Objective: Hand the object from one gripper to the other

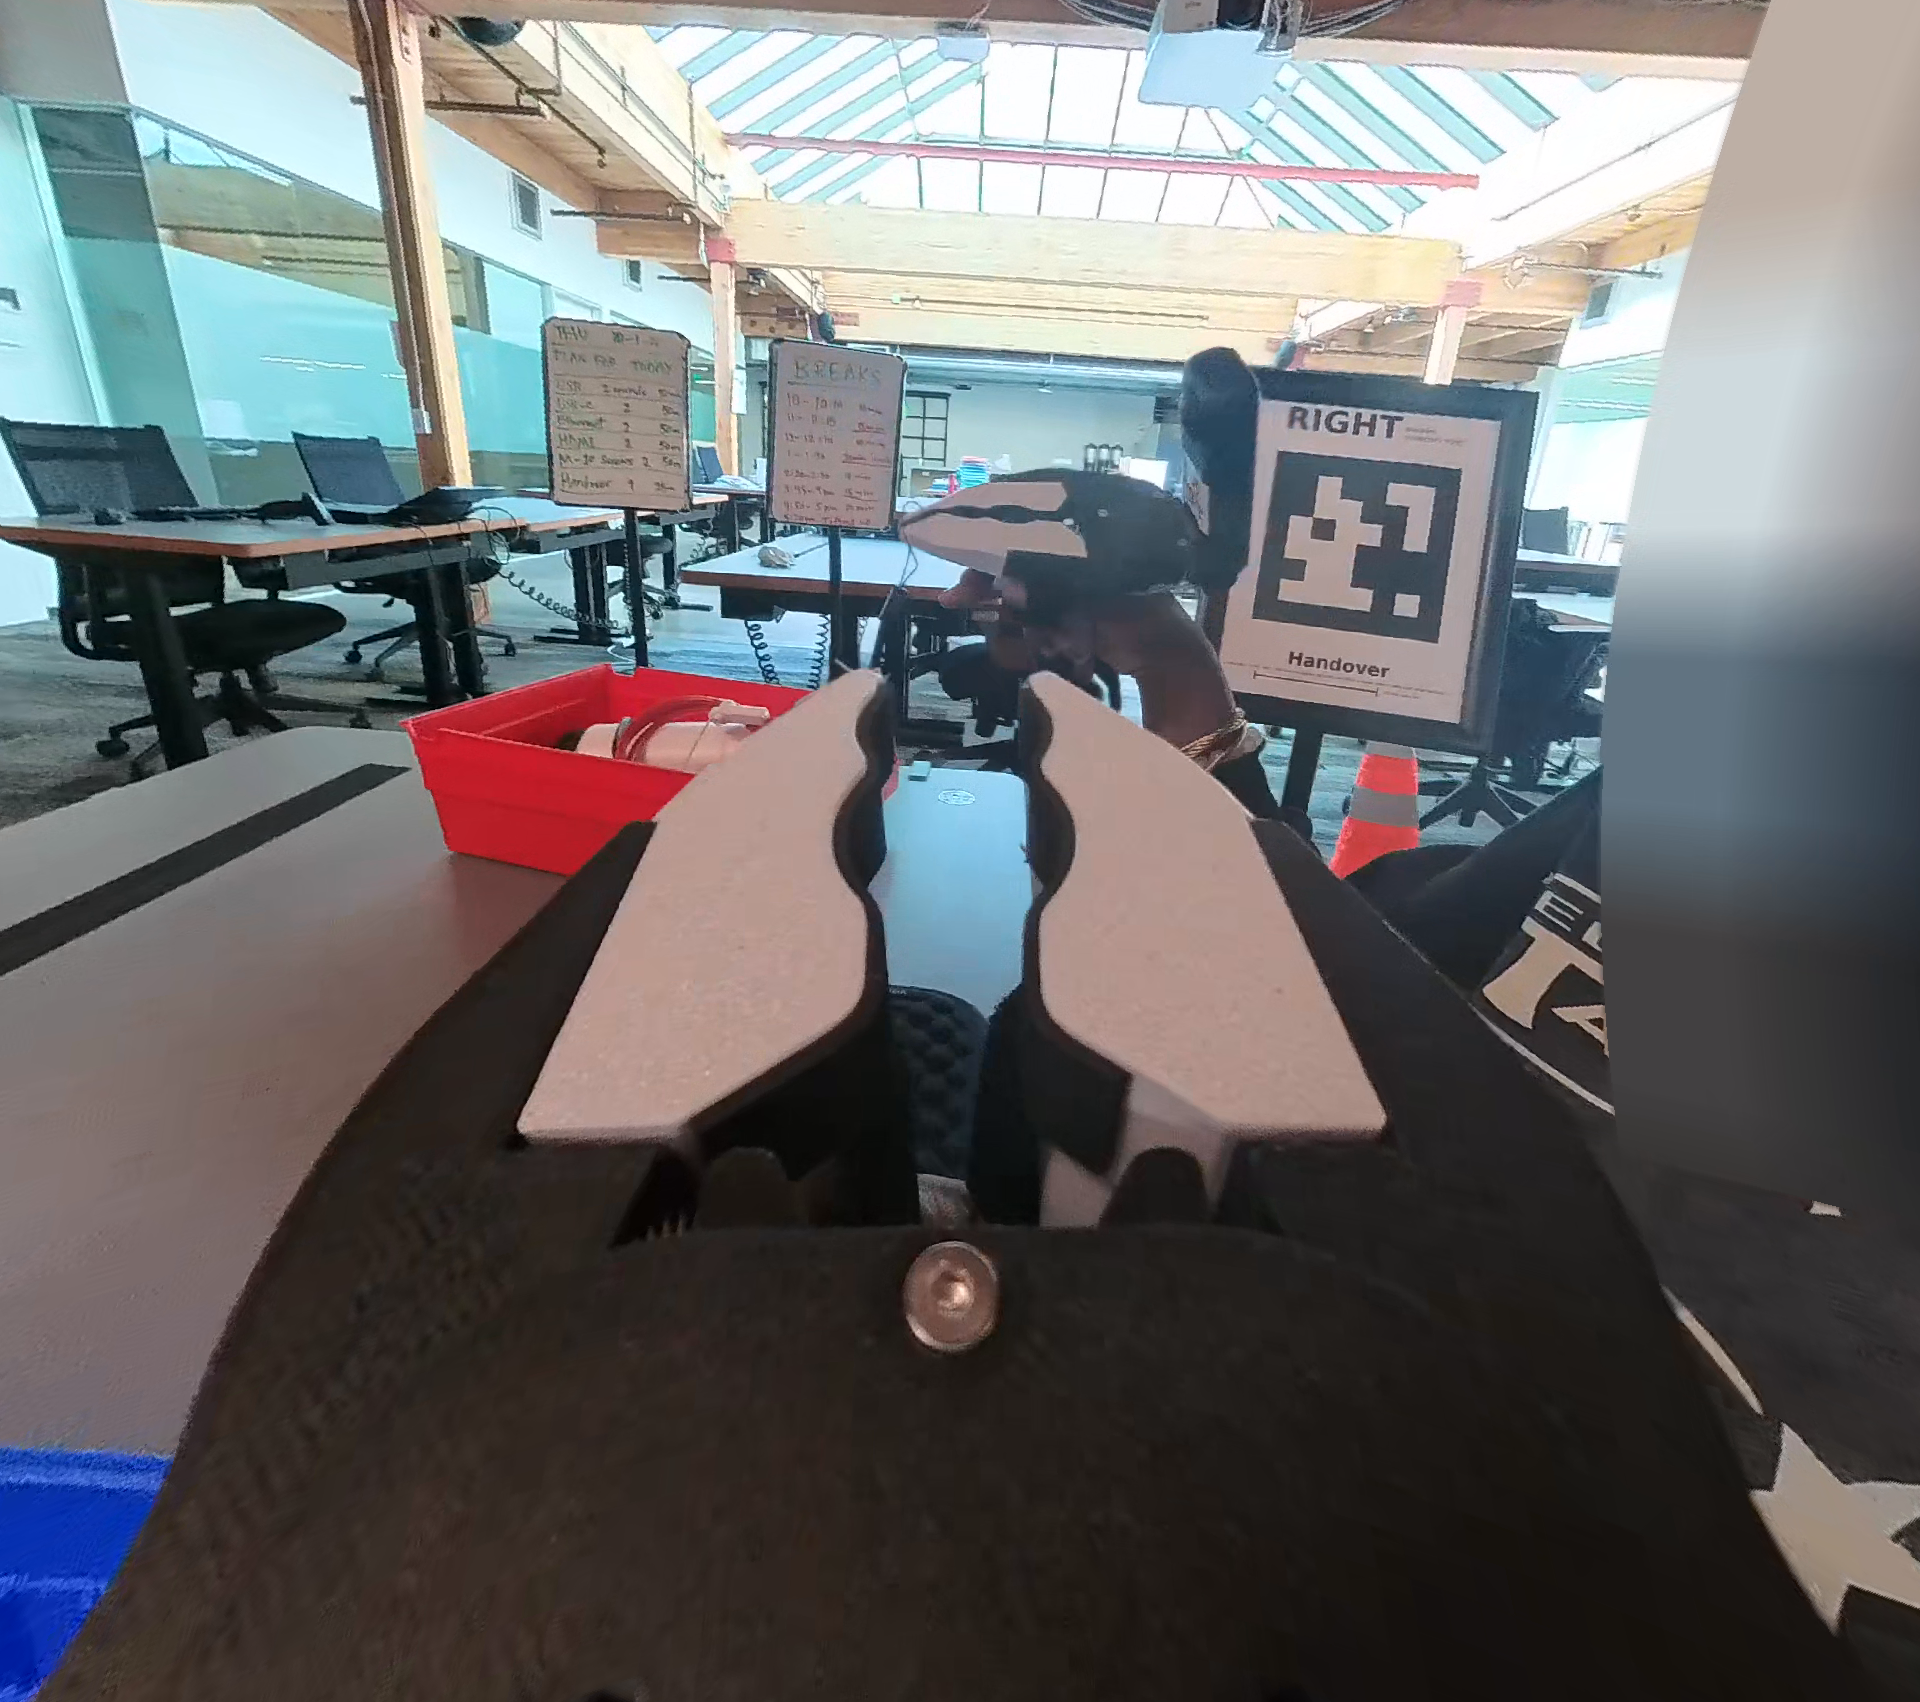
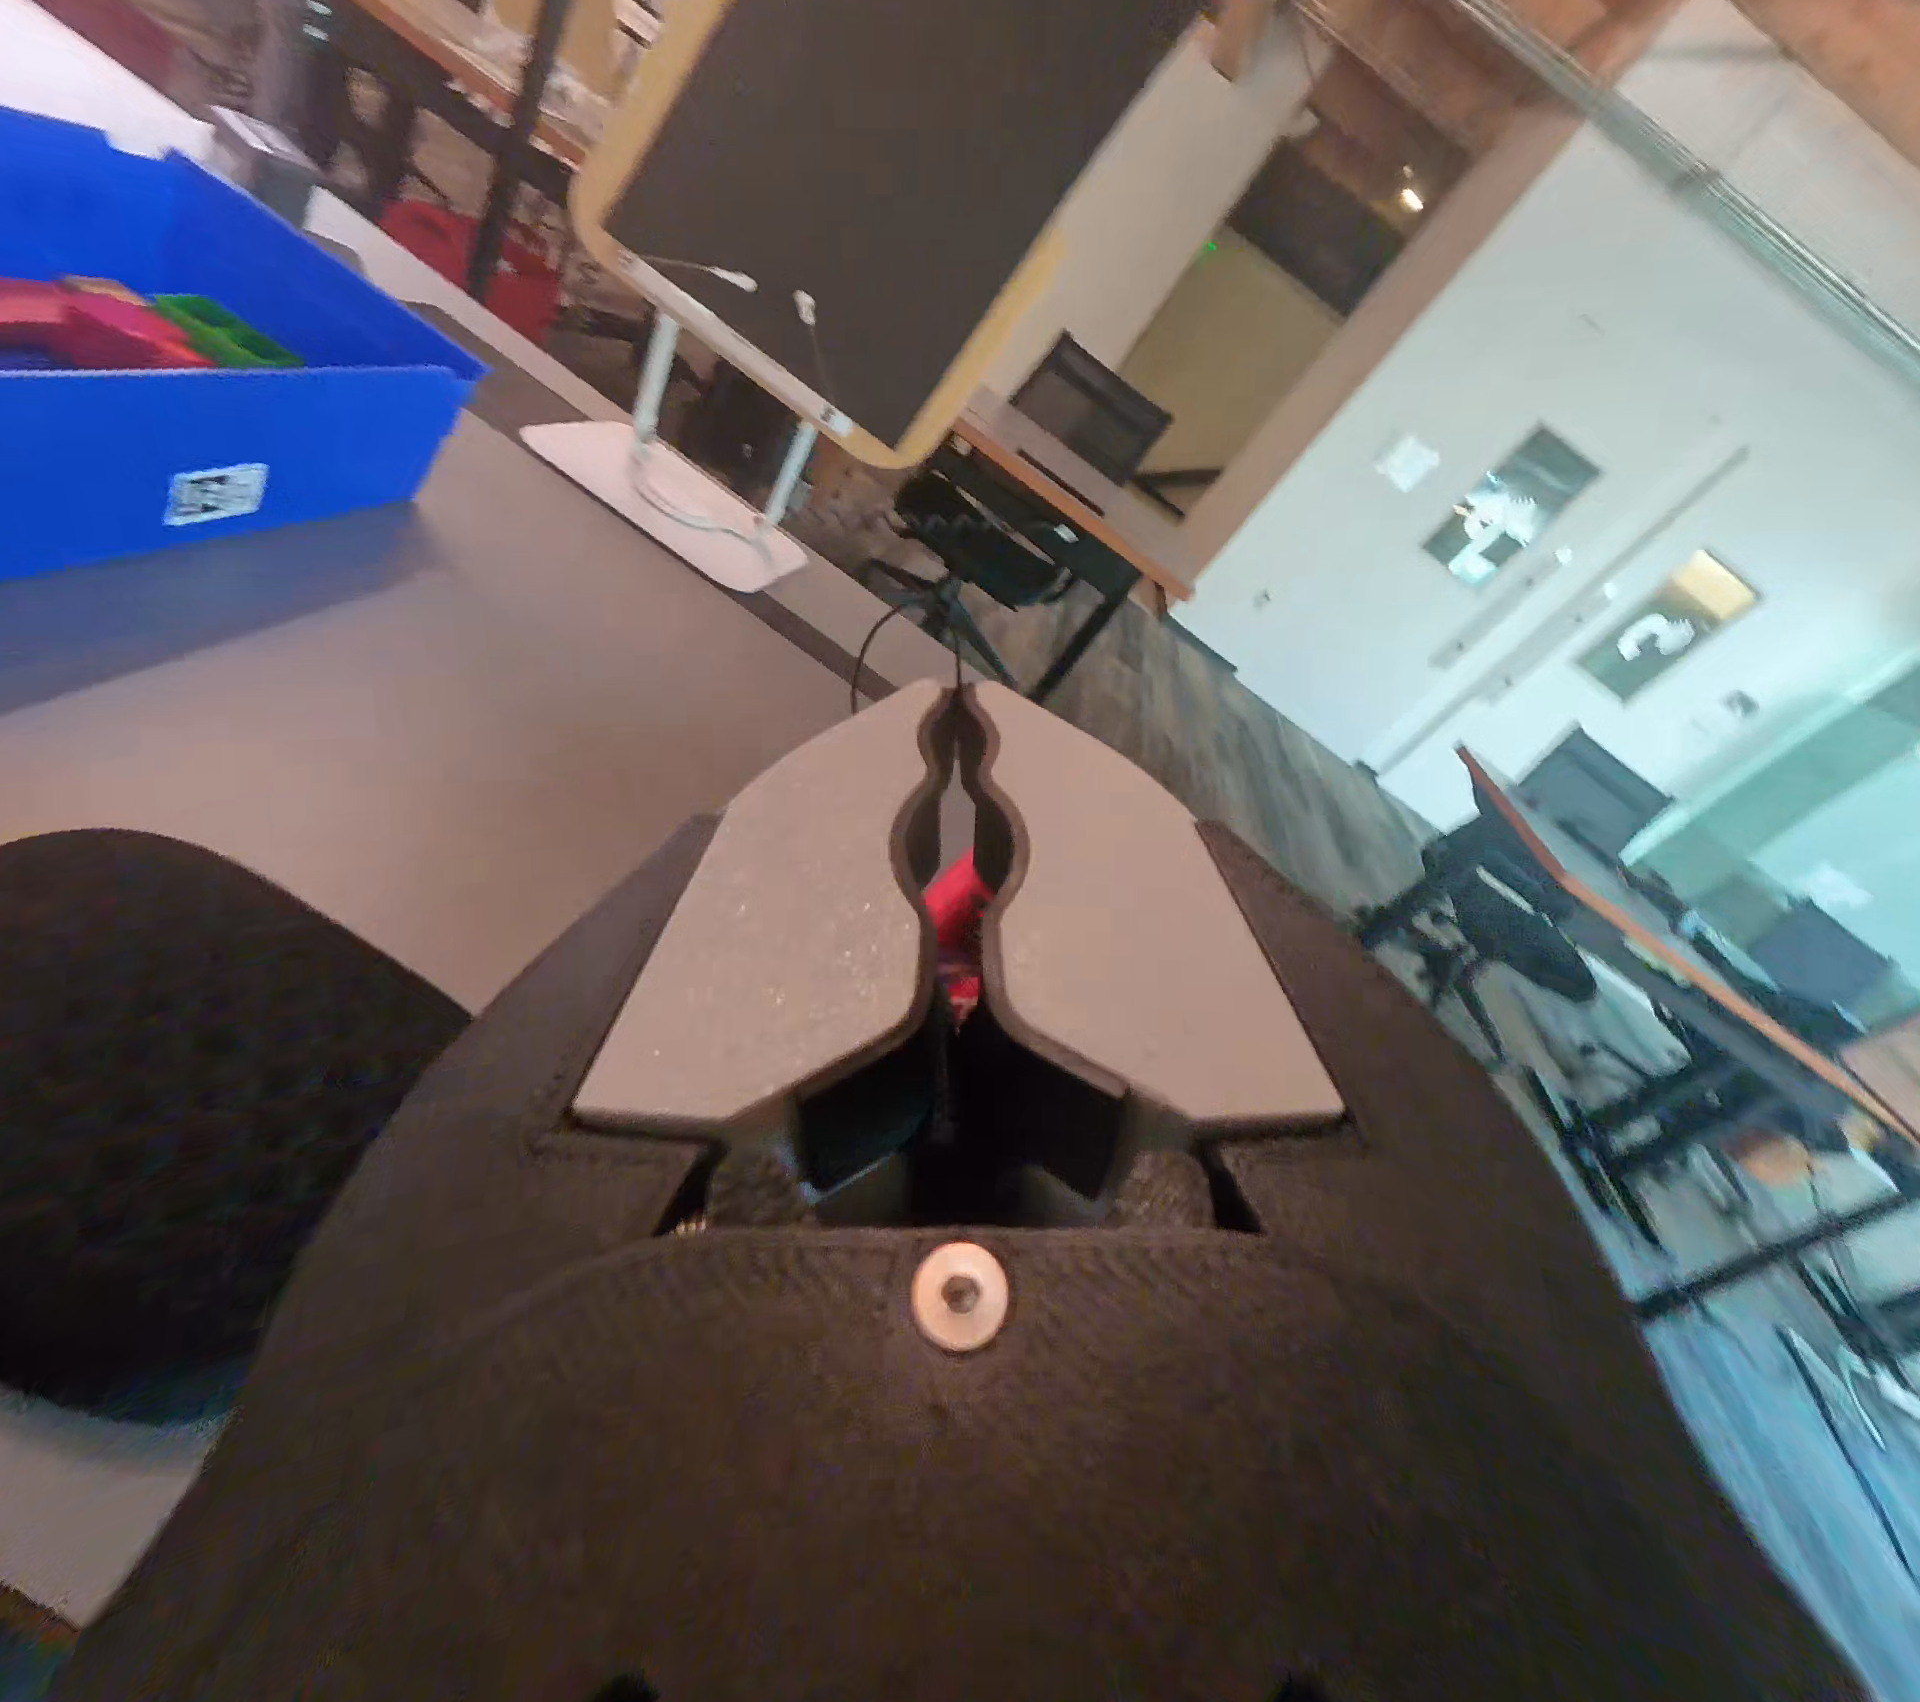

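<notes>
Left wrist view: we hold both grippers above the grey table [image 1: 187, 977].
Our left gripper [image 1: 956, 696] gapes empty behind the red bin [image 1: 520, 779]; our right gripper [image 2: 958, 694] is pressed together, and the handover object we cannot identify.

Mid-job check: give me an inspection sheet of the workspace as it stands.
Surface: grey table with a black strip.
Job's things: red bin holding white parts; no object seen between the fingers of either gripper.
Clutter: blue bin with coloured pieces; white stand base.
Grippers: left gripper open, empty; right gripper shut, raised in the air in the left wrist view.
Cables: thin black wire beyond the right gripper's tips.
Surroundings: marker sign, two whiteboards, orange cone, desks, chairs.
</notes>
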`<state>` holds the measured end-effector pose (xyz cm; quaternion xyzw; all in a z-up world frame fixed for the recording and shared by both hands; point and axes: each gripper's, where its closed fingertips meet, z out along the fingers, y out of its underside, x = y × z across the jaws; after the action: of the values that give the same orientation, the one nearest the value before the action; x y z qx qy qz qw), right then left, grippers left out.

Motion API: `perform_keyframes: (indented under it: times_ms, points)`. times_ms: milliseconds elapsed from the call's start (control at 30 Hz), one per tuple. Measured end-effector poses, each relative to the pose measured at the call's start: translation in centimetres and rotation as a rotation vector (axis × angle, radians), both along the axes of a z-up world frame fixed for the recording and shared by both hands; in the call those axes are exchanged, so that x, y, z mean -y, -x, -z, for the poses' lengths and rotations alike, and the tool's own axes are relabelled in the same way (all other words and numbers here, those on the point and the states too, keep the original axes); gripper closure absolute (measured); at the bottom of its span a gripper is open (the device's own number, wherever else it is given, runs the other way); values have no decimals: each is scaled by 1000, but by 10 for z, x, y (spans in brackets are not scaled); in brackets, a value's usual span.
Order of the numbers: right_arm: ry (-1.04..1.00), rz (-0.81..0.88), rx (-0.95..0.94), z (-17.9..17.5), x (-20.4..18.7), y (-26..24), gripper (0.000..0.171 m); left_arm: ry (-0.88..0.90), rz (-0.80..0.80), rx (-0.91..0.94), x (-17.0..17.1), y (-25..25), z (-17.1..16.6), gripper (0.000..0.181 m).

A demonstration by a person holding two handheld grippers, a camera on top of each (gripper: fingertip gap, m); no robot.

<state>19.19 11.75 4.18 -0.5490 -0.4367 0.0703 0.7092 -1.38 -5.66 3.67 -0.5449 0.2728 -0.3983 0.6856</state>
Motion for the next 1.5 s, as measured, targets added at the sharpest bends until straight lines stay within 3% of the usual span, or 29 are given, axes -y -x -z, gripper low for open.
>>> perform_keyframes:
  times_ms: [100,467,767,1167,1500]
  points:
    - [44,118,-67,-2,-20,-15,171,-4,-9,-3,-1,1,0,159]
    - [-43,276,-168,-3,-63,-39,171,-65,-97,-82,-1,4,0,159]
    - [-73,259,-263,3,-85,-42,171,-147,-226,-92,-1,18,-10,154]
    - [-140,240,-385,5,-101,-54,171,-179,-236,-88,2,19,-14,153]
    - [-4,254,-244,50,-129,-36,171,-188,-237,-88,4,20,-15,153]
